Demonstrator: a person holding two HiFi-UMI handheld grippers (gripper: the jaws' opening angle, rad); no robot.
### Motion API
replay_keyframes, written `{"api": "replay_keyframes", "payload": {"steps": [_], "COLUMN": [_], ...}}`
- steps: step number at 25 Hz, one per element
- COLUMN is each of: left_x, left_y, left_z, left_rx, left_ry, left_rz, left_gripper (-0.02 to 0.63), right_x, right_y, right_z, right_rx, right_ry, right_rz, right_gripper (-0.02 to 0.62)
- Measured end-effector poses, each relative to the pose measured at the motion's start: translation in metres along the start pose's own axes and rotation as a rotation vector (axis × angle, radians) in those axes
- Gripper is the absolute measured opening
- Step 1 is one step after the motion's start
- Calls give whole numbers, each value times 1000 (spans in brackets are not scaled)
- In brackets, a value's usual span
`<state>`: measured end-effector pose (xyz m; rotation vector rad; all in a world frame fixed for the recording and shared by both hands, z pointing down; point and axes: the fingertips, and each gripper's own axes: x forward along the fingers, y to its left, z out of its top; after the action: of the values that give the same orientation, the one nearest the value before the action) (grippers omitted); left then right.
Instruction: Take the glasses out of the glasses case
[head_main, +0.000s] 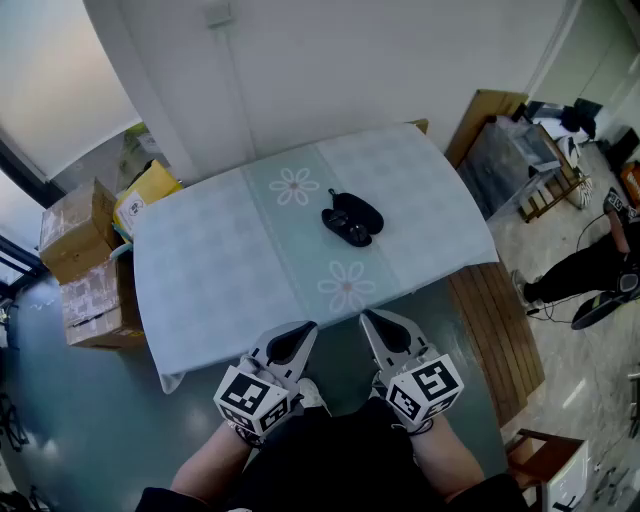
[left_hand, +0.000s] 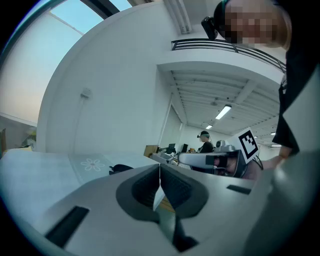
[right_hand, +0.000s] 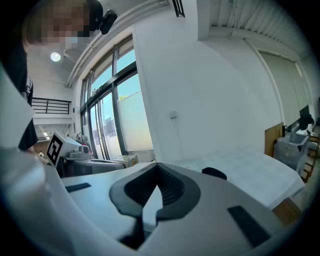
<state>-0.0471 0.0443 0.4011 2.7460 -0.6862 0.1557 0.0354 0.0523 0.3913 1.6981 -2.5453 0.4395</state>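
White wall (head_main: 330, 60), cardboard boxes (head_main: 75, 260), tall windows (right_hand: 107, 110)

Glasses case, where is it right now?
In the head view, the black glasses case lies near the middle of the table, a bit right, between the far flower print and the near flower print.

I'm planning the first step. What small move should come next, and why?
Probably reach forward while opening the left claw and right claw: both are shut and empty, held short of the table's near edge, while the case lies untouched mid-table.
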Motion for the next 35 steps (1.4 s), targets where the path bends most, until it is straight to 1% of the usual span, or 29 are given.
{"api": "replay_keyframes", "payload": {"steps": [8,11,23,31,35], "left_x": [-3,-3,-6,-9,-9], "left_y": [-5,-6,-2,-8,-9], "left_z": [1,1,3,12,13], "left_rx": [8,9,11,31,33], "left_ry": [2,2,-7,-23,-25], "left_rz": [-4,-8,-28,-75,-80], "left_gripper": [29,29,29,29,29], "right_x": [-5,-6,-2,8,11], "right_y": [2,4,8,6,4], "right_z": [0,4,13,19,23], "right_rx": [4,0,-30,-32,-37], "right_ry": [-1,-23,-38,-50,-54], "right_rz": [-1,1,-7,-38,-41], "right_gripper": [22,23,23,23,23]}}
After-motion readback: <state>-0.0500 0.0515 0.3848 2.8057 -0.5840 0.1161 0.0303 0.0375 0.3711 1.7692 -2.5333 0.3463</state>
